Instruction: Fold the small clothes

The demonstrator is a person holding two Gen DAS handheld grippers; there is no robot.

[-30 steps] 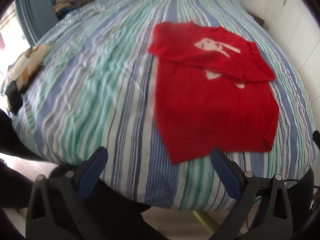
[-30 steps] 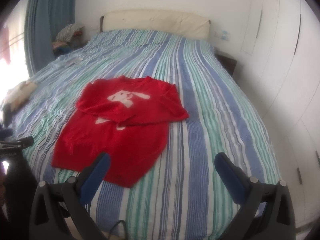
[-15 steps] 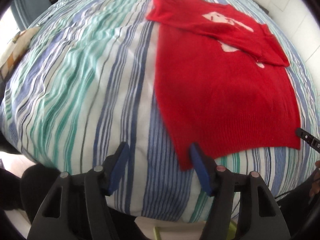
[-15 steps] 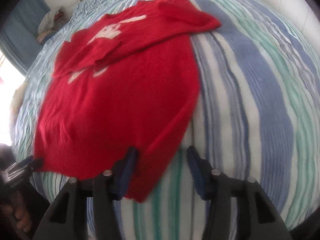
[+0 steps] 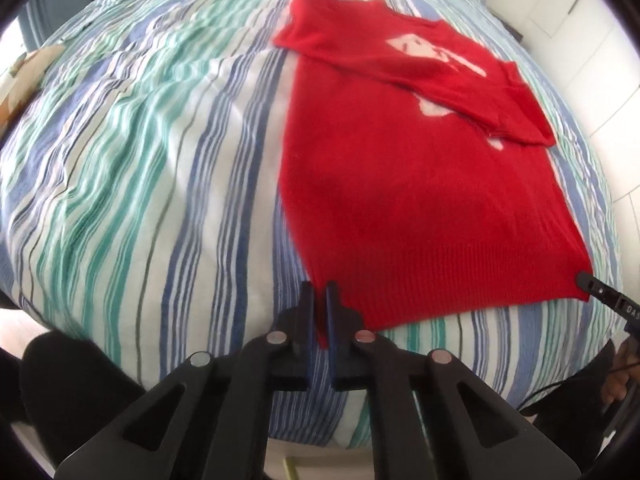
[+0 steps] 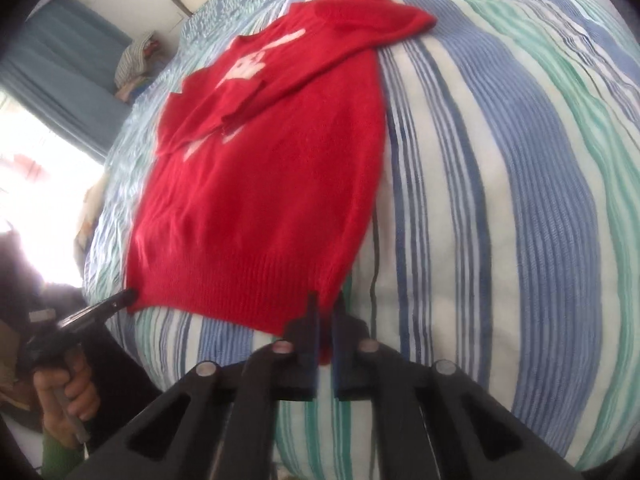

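Note:
A red knit sweater point(image 5: 408, 184) with a white motif lies flat on the striped bed, its sleeves folded across the chest. My left gripper point(image 5: 319, 292) is shut on the near left corner of its ribbed hem. Red fabric shows between the blue pads. In the right wrist view the same red sweater point(image 6: 264, 184) stretches away, and my right gripper point(image 6: 325, 304) is shut on the near right corner of the hem. Each view also catches the other gripper's tip at the opposite hem corner: right gripper point(image 5: 588, 282), left gripper point(image 6: 126, 296).
The bed cover point(image 5: 132, 168) has blue, green and white stripes and ends close in front of me. A hand point(image 6: 68, 392) holds the left tool. A blue curtain point(image 6: 60, 64) and a pile of clothes point(image 6: 136, 60) lie at the far left; white cupboards point(image 5: 592, 20) stand on the right.
Both grippers came down to the near hem and went from wide open to shut on its two corners. The right one dropped and tilted far more than the left.

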